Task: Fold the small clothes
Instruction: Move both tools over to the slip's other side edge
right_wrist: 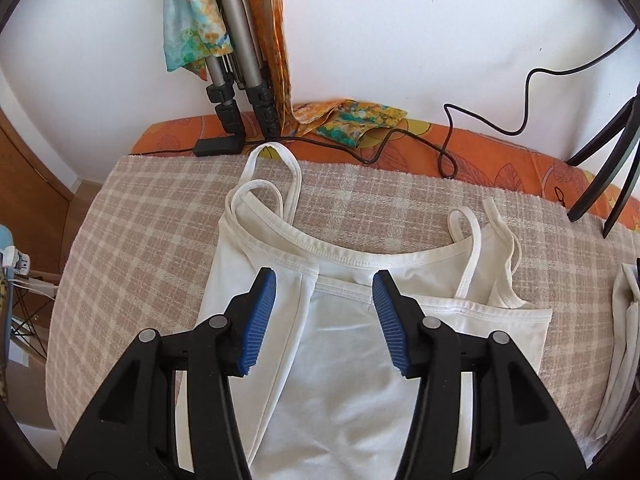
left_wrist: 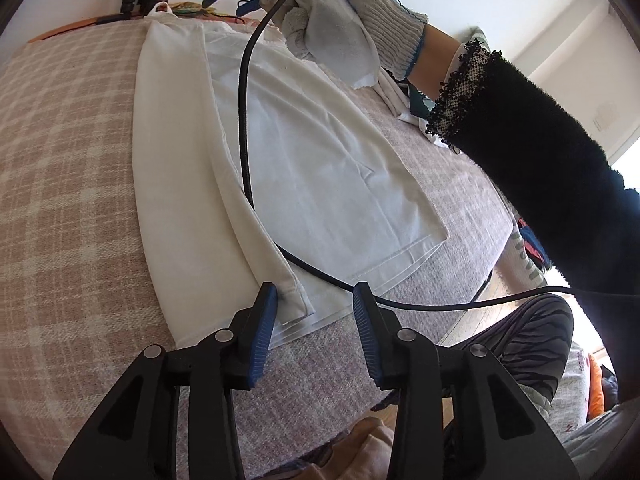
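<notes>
A white strappy camisole [right_wrist: 360, 344] lies flat on a checked blanket [right_wrist: 140, 216], its straps toward the wall. Its left side is folded over onto the middle as a long strip [left_wrist: 192, 184]. My right gripper [right_wrist: 324, 280] hovers open over the top hem of that fold, with nothing pinched between its blue pads [right_wrist: 260, 320]. My left gripper [left_wrist: 316, 296] stands open just above the bottom hem of the camisole [left_wrist: 304, 172], pads apart from the cloth. In the left wrist view a gloved hand [left_wrist: 344, 20] holds the right gripper [left_wrist: 228, 2] at the far end of the garment.
A black cable [left_wrist: 246, 140] trails across the camisole. Tripod legs [right_wrist: 240, 92], a colourful scarf [right_wrist: 352, 120] and a black adapter [right_wrist: 218, 146] line the wall side. Folded white clothes [right_wrist: 624, 320] lie at the right edge. A person's patterned legging [left_wrist: 532, 340] is beside the blanket edge.
</notes>
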A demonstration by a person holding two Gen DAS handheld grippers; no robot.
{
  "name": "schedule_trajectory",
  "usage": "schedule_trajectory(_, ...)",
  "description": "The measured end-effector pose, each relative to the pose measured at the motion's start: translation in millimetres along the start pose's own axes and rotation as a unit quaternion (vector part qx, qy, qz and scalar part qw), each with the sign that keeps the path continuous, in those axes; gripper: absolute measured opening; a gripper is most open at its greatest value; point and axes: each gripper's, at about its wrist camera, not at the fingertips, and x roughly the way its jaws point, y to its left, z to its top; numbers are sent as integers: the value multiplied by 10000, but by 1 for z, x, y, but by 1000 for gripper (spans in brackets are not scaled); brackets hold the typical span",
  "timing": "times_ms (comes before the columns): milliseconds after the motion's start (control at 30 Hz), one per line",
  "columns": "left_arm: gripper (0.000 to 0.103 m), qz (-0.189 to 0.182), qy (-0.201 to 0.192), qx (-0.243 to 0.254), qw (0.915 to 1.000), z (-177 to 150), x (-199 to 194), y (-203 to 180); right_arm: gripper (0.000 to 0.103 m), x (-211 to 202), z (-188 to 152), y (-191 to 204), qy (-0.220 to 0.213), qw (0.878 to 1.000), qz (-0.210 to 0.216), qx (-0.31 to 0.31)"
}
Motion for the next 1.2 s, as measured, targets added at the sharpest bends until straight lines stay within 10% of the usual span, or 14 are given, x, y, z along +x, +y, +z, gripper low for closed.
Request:
schedule_trajectory(533,39,550,-255,265,9978,-12,9,-24,60,-150,-66,-121,-717,9919,582,868)
schedule_trajectory(1200,42,519,-140,901,9945,61,41,-104,60,-199,-214,-215,-336,9864,677,1463)
